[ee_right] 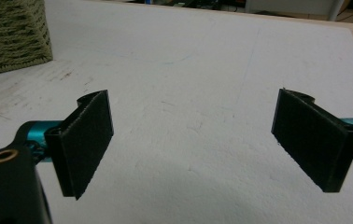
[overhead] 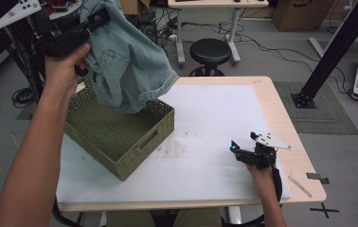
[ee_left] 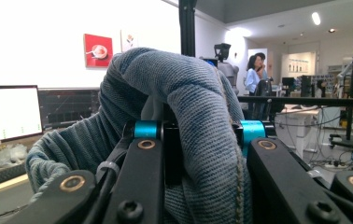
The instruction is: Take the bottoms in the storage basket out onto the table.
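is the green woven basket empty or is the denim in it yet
Empty: the green woven basket shows bare floor, while the blue denim garment hangs above it from the left gripper.

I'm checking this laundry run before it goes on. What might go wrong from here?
The left hand-held gripper pinches just a fold of the light blue denim garment, which could slip out. The garment hangs over the far rim of the green woven basket, so part may drape outside. The right hand-held gripper rests open, too far off to help.
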A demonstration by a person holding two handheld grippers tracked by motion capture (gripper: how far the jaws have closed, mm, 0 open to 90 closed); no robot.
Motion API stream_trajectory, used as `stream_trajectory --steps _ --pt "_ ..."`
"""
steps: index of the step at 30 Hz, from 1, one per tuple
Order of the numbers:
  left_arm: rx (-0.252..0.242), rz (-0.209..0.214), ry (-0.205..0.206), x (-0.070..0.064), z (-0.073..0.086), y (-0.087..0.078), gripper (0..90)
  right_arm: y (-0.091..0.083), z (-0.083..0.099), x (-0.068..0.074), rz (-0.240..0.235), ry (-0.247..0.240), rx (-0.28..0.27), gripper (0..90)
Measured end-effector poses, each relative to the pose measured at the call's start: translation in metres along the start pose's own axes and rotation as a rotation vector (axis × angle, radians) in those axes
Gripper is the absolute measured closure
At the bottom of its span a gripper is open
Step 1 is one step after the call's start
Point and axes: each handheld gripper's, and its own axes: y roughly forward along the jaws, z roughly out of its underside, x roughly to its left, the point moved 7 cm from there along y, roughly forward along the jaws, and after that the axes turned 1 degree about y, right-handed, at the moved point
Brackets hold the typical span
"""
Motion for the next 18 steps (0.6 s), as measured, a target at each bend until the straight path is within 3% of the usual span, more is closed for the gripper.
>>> stream_trajectory --steps 10,18 --pt "-0.004 0.034 -0.001 -0.01 -0.004 0.017 76.9 0.0 0.0 0.001 -0.001 0.003 0.006 12.7" --pt "-0.006 0.085 -0.008 -0.025 -0.003 0.049 76.9 0.0 0.0 0.0 -0.003 0.002 0.003 12.8"
